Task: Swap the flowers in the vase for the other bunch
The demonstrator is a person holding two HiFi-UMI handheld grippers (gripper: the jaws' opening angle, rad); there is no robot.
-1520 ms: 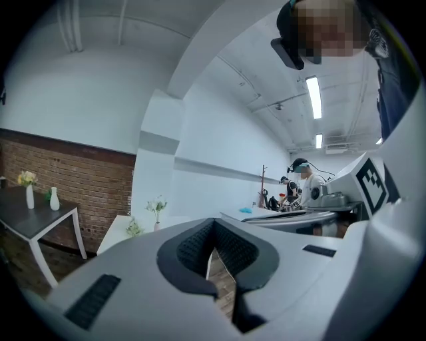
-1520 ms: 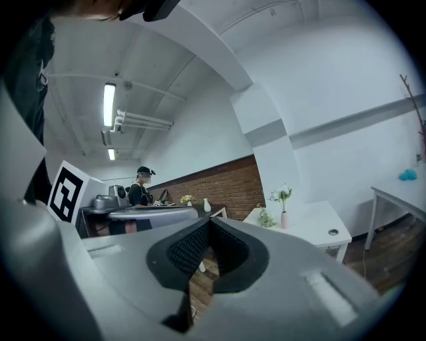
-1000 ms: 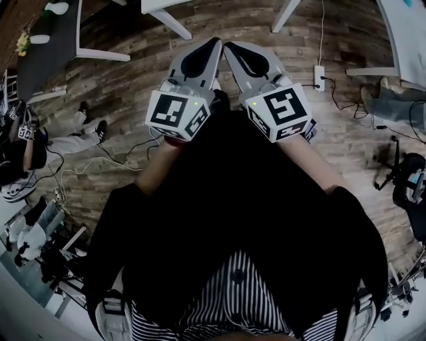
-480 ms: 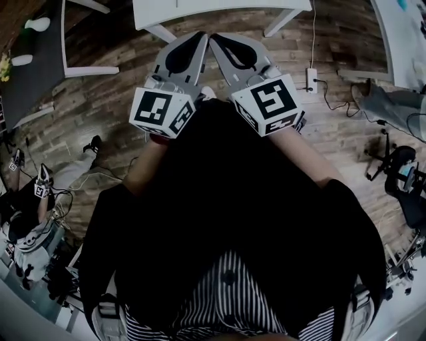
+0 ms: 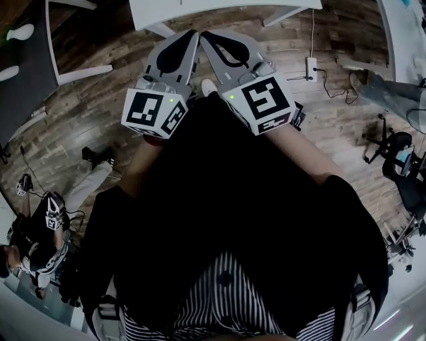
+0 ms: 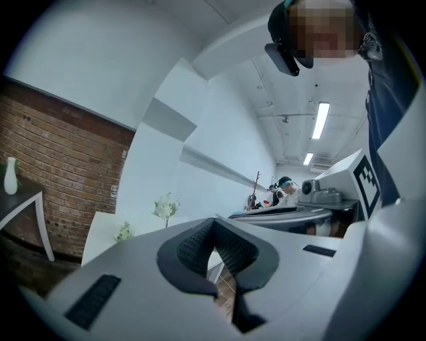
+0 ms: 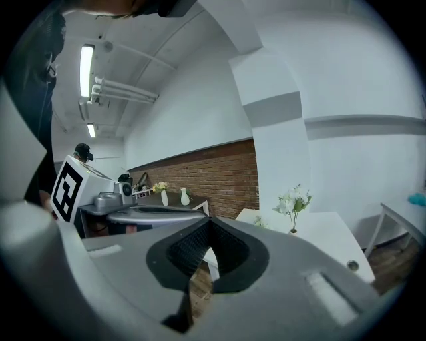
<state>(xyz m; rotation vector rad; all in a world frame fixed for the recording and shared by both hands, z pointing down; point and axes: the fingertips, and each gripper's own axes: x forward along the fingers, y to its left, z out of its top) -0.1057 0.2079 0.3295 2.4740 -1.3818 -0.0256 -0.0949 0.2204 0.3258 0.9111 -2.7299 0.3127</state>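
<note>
Flowers point(image 7: 293, 202), white with green leaves, stand upright in a thin vase point(image 7: 293, 230) on the white table point(image 7: 333, 243) in the right gripper view, in front of a pale wall and well apart from the gripper. The other bunch point(image 7: 259, 222) lies low on the table to the left of the vase, only just showing above the gripper's body. The right gripper point(image 7: 211, 224) has its jaws pressed together at the tips with nothing between them. Wooden floor shows through the gap behind the pads. Further left, a dark table point(image 7: 193, 202) with a yellow bunch in a vase stands before a brick wall point(image 7: 219, 174).

In the left gripper view the flowers point(image 6: 165, 206) stand on the far part of the white table point(image 6: 100, 233), and the other bunch point(image 6: 122, 232) lies down and to their left. The left gripper point(image 6: 214, 225) is likewise closed tip to tip and empty. The right gripper point(image 6: 319, 200) shows alongside it on the right.

In the head view the left gripper point(image 5: 192, 34) and right gripper point(image 5: 204, 34) are held out side by side above the wooden floor point(image 5: 100, 100), their tips close together, both closed on nothing. The near edge of the white table point(image 5: 219, 9) crosses the top of the picture just beyond them. A power strip point(image 5: 311, 68) lies on the floor to the right.
</note>
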